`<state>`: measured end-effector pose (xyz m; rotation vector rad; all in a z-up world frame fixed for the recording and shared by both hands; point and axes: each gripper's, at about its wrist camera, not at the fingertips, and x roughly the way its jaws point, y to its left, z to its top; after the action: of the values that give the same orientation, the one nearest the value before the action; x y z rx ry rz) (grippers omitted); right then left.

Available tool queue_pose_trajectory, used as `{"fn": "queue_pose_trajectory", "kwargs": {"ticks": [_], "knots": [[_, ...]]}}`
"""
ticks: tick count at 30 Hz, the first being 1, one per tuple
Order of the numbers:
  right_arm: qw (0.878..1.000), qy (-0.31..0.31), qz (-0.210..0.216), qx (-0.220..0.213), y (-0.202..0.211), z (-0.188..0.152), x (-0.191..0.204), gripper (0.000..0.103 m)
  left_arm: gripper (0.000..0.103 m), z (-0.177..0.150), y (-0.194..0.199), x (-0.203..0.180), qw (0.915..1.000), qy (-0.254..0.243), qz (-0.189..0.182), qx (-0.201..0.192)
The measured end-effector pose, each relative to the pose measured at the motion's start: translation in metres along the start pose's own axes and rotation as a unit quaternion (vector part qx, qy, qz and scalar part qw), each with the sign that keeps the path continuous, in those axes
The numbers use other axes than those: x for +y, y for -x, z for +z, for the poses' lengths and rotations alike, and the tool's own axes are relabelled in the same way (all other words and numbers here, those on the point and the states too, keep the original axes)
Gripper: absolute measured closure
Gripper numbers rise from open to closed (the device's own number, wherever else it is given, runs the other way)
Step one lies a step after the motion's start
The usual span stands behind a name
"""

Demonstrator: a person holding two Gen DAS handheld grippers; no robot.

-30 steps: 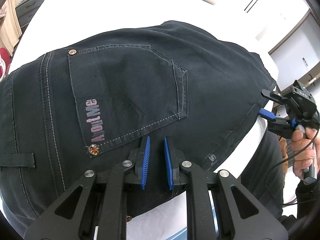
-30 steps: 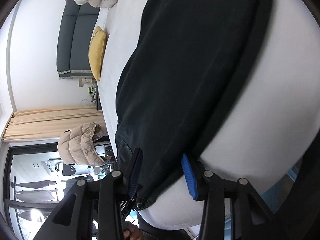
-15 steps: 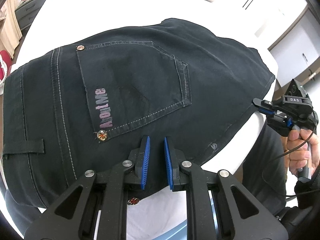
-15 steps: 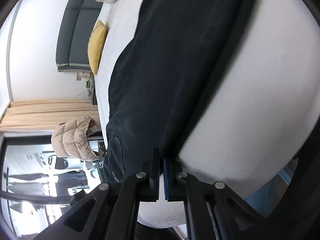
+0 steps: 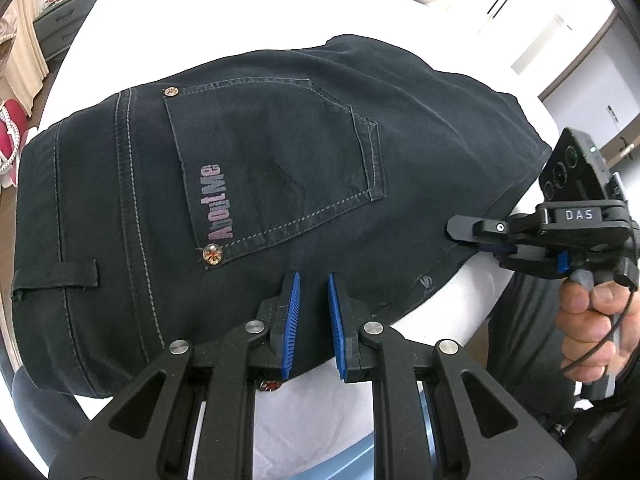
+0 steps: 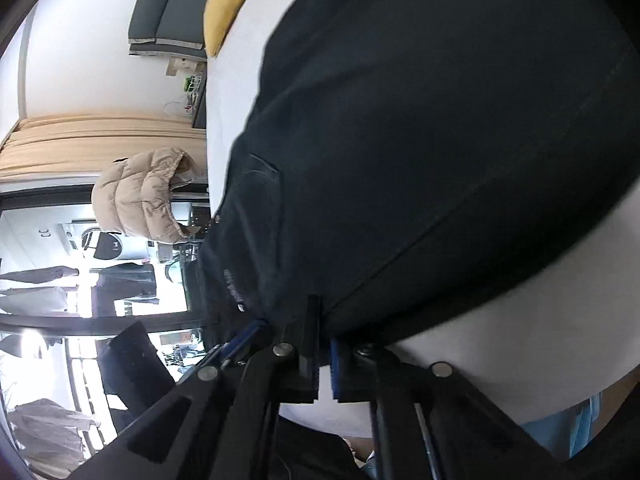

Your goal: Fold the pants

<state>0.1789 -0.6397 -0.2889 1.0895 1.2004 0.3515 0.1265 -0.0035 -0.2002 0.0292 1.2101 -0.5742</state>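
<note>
Closest to us, our left gripper (image 5: 314,322) has its blue pads nearly pressed together and pinching the near edge of the dark pants (image 5: 280,184), right below the back pocket (image 5: 276,172). Off to the side, our right gripper (image 6: 324,354) is clamped on the pants' side seam edge, with cloth pinched between its pads. The pants themselves lie flat, seat side up, on the white bed (image 5: 224,8), waistband end toward the left in the left wrist view.

So we reckon we're at the grab-both-points stage, with the fold itself not yet made. Next move probably calls for lifting both pinches together and carrying that near edge across, keeping the cloth taut so it lands square.
</note>
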Motion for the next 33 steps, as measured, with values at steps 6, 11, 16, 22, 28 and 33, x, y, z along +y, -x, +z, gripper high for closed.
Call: {"fn": "queue_pose_trajectory", "kwargs": {"ticks": [6,11,16,22,28,33], "knots": [[1.000,0.000,0.024,0.004,0.006,-0.008,-0.008,0.099,0.089,-0.004,0.000,0.003,1.0000,0.003,-0.007,-0.002],[0.991,-0.083,0.074,-0.079,0.049,0.016,-0.042,0.083,0.089,-0.003,0.000,0.006,0.9999,0.004,-0.012,-0.001],[0.962,-0.151,0.105,-0.202,0.119,0.045,-0.091,0.078,0.089,-0.003,0.000,0.005,1.0000,0.001,-0.008,0.002],[0.939,-0.200,0.108,-0.257,0.168,0.046,-0.145,0.102,0.089,-0.002,-0.002,0.002,1.0000,0.003,-0.004,0.003],[0.938,-0.184,0.098,-0.277,0.184,0.049,-0.144,0.094,0.089,0.000,-0.003,-0.001,1.0000,0.000,0.001,0.008],[0.924,-0.191,0.078,-0.323,0.217,0.062,-0.160,0.102,0.088,0.001,-0.003,-0.004,1.0000,0.002,0.006,0.008]]}}
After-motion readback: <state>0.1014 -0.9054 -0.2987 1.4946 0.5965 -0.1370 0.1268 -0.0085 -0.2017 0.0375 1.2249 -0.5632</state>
